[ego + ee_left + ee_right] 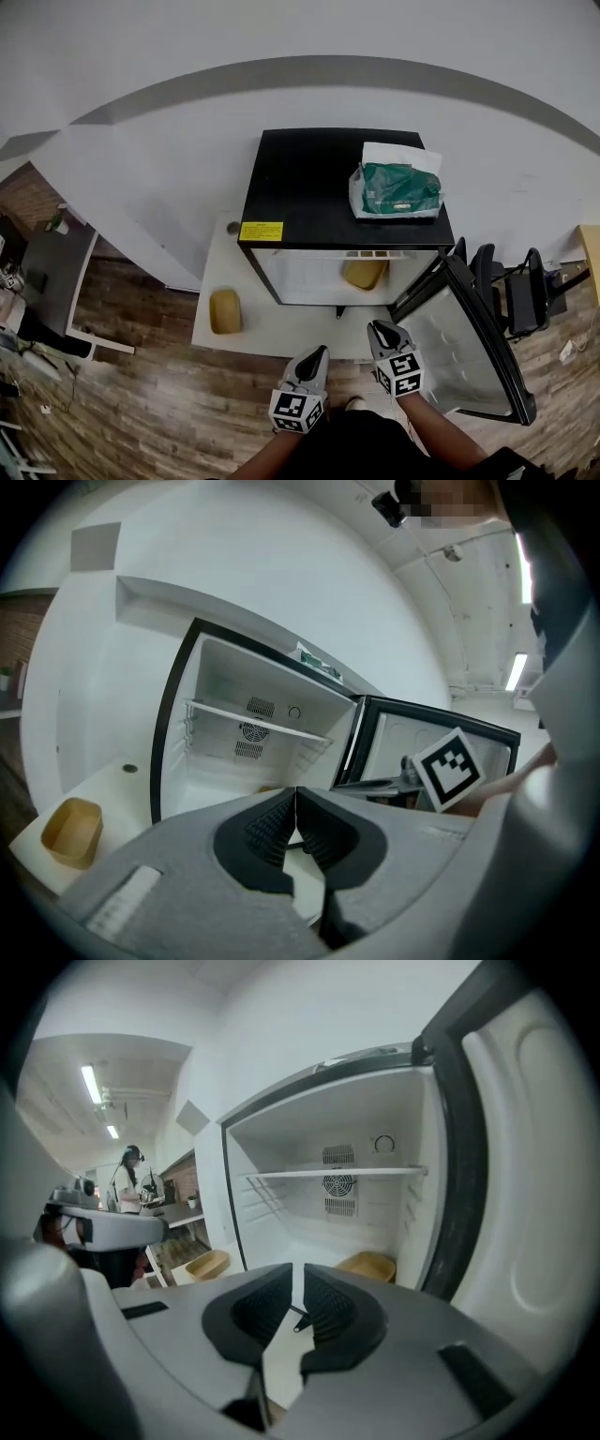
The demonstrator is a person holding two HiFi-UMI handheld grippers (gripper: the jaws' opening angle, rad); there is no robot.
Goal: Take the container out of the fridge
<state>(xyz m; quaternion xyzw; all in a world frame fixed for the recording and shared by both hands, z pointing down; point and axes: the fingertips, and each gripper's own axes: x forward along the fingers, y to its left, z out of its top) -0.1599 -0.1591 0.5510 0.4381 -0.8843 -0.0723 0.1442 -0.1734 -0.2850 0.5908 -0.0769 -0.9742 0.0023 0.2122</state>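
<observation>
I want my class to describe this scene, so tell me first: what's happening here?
A person stands before a small black fridge whose door is swung open, holding tongs in each hand. The left tongs are shut and empty; the right tongs are a sliver apart, also empty. The tan container sits on the fridge floor, untouched. A second tan container lies outside, beside the fridge.
</observation>
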